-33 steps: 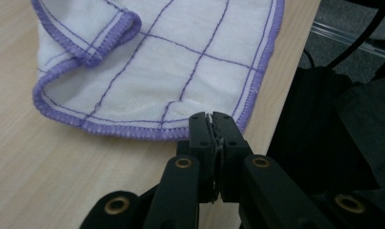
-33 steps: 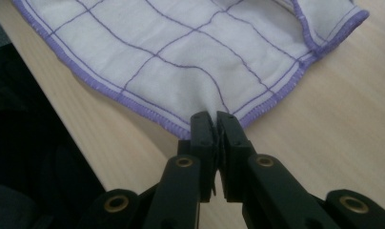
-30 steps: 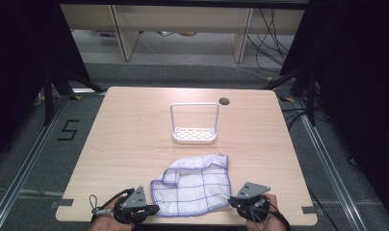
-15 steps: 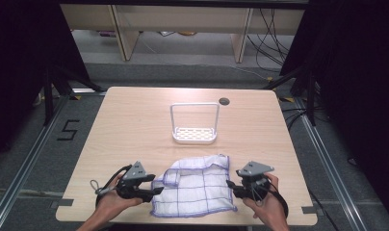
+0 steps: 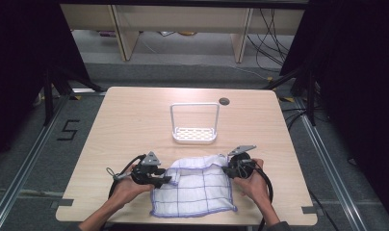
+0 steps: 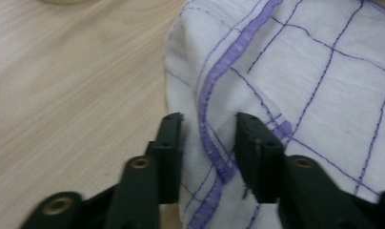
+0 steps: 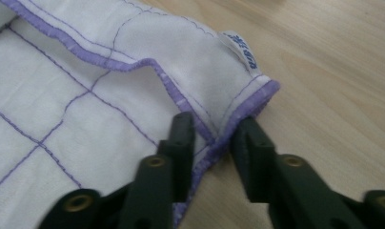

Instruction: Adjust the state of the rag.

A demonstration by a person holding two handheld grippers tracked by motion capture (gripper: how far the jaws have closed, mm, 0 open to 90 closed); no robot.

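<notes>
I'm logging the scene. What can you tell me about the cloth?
The cloth is thin white fabric with a purple grid and purple hem, and a small tag at one corner. It lies rumpled on the wooden table, near the front edge. The left gripper and right gripper each straddle a raised fold of its hem, fingers apart.

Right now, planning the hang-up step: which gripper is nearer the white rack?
Right. The right gripper sits just below-right of the white rack; the left gripper is farther, below-left.

Left tongs, right tongs — black, brass screws, grey triangular top plates, black cables trailing
</notes>
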